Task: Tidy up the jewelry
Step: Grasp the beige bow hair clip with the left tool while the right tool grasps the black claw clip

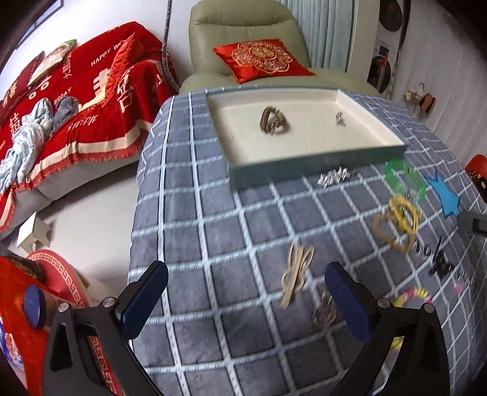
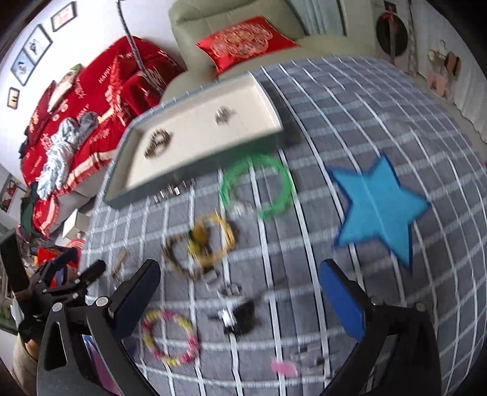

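the bench [image 1: 213,243] is draped in a grey cloth with a white grid, and a shallow tray [image 1: 316,167] with a cream lining sits toward its far side, in front of a pale armchair [image 1: 243,27] with a red cushion [image 1: 261,58]. inside the tray lie a bronze-coloured bracelet [image 1: 273,120] near the middle and a small silver piece [image 1: 340,118] well apart from it toward the right.

the rest of the jewelry is loose on the cloth on the near side of the tray. a silver clasp-like piece [image 2: 173,192] lies just beside the tray's near wall. a green bangle [image 2: 255,185] lies next to it, with a tangle of yellow and brown bangles [image 2: 207,243] just nearer. a pink and yellow beaded bracelet [image 2: 170,338] and a dark piece with a silver centre [image 2: 237,316] lie closest to the right gripper [image 2: 240,292]. a pale beige looped piece [image 1: 296,271] lies near the left gripper [image 1: 246,292]. a blue star-shaped cutout [image 2: 377,210] lies flat to the right of the bangles.

both grippers hover over the cloth with their jaws spread wide and nothing held between them. both views are smeared with blur, so finer detail of the pieces is not clear.
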### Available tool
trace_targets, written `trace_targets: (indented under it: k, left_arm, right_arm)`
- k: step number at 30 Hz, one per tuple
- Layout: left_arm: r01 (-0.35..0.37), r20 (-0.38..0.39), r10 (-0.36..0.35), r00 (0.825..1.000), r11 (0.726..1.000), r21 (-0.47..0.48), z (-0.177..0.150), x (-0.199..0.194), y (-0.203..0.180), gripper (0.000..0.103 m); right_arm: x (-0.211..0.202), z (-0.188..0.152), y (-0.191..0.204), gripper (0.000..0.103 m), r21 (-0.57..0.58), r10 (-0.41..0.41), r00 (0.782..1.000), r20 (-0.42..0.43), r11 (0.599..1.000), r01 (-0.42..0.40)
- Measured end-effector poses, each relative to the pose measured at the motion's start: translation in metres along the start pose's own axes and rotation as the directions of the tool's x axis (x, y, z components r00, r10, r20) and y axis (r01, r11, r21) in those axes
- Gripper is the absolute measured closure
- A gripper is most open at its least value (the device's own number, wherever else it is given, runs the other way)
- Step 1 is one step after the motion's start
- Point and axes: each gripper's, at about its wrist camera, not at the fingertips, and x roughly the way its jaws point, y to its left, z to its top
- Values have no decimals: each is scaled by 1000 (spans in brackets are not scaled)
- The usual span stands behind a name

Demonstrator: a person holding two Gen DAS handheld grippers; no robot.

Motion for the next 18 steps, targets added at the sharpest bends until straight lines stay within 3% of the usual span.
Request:
trace_targets:
  k: [8, 18]
  left_arm:
    - [1, -19, -1, 1000, 1000, 18, -18, 6, 5, 0]
    - [16, -44, -14, 999, 998, 57, -20, 17, -1, 0]
  right_arm:
    - [8, -37, 2, 0, 20, -59, 998, -31, 998, 59]
    - [4, -47, 12, 1, -55, -116, 993, 10, 992, 116]
